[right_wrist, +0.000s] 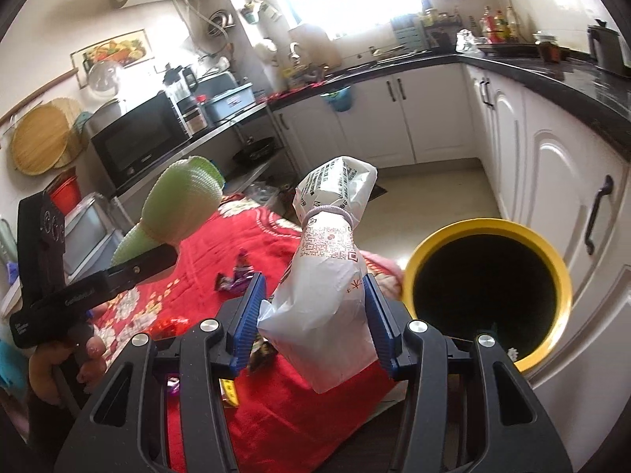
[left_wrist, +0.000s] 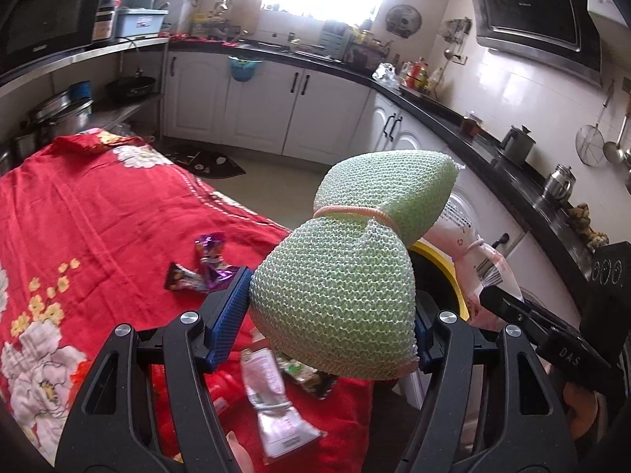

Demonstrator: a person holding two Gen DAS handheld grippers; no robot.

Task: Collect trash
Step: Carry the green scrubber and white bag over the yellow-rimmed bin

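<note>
My left gripper [left_wrist: 331,315] is shut on a green mesh bundle [left_wrist: 347,276] tied at the waist with a pink band; it is held above the edge of the red cloth. In the right wrist view my right gripper [right_wrist: 315,307] is shut on a white printed plastic packet [right_wrist: 331,272] tied with a purple band. A yellow-rimmed bin [right_wrist: 485,226] with a dark inside stands just right of the packet, below the gripper. The left gripper [right_wrist: 157,254] with the green bundle [right_wrist: 181,205] hangs to the left of it. The bin's rim [left_wrist: 453,280] also peeks out behind the green bundle.
A table under a red floral cloth [left_wrist: 98,216] holds purple candy wrappers [left_wrist: 209,264], a pink-white tied packet [left_wrist: 272,406] and other small wrappers [right_wrist: 236,276]. White cabinets [right_wrist: 552,181] with a black counter run along the right. A shelf with a microwave [right_wrist: 138,146] stands on the left.
</note>
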